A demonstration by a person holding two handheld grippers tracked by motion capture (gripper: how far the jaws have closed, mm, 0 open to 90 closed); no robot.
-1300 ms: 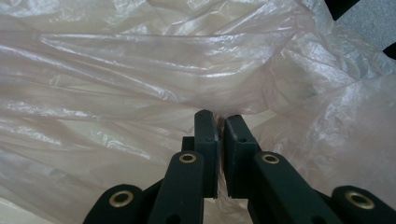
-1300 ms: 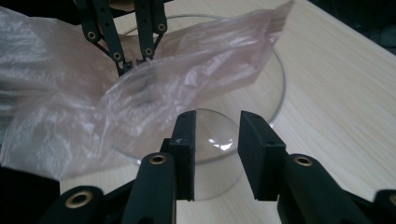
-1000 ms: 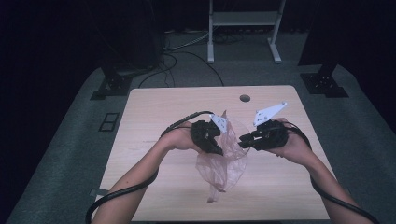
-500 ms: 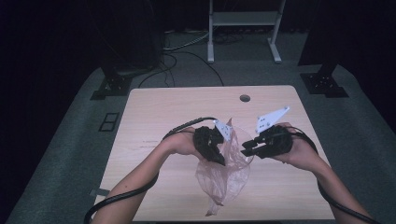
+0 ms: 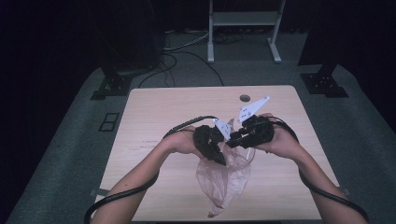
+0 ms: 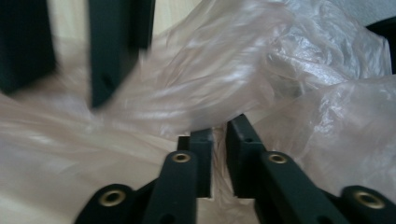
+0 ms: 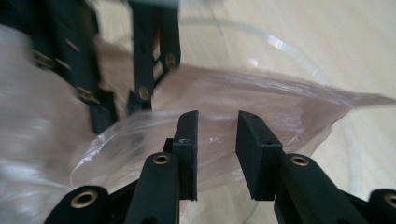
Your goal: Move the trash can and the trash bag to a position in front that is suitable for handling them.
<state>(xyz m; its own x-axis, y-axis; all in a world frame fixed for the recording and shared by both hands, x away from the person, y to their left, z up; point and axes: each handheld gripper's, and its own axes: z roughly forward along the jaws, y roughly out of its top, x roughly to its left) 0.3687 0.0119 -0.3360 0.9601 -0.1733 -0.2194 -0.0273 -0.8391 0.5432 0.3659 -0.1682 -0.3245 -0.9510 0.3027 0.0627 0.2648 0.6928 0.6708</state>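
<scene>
A thin, pinkish see-through plastic bag lies crumpled on the wooden table, its top bunched between my two grippers. My left gripper points down into the film. Its jaws have just been opening and stand a narrow gap apart, with the bag just past the tips, unpinched. My right gripper faces it from the right. Its jaws have also just been opening and stand wider, the bag's edge lying loosely between them. A clear curved rim shows under the film.
A small round hole sits near the table's far edge. Behind the table stand a white metal frame and two black floor bases, with cables on the floor. Each gripper trails a black cable toward the front.
My right hand has moved left, closer to the left gripper. The bag now reaches further toward the table's front edge. The left hand has stayed put.
</scene>
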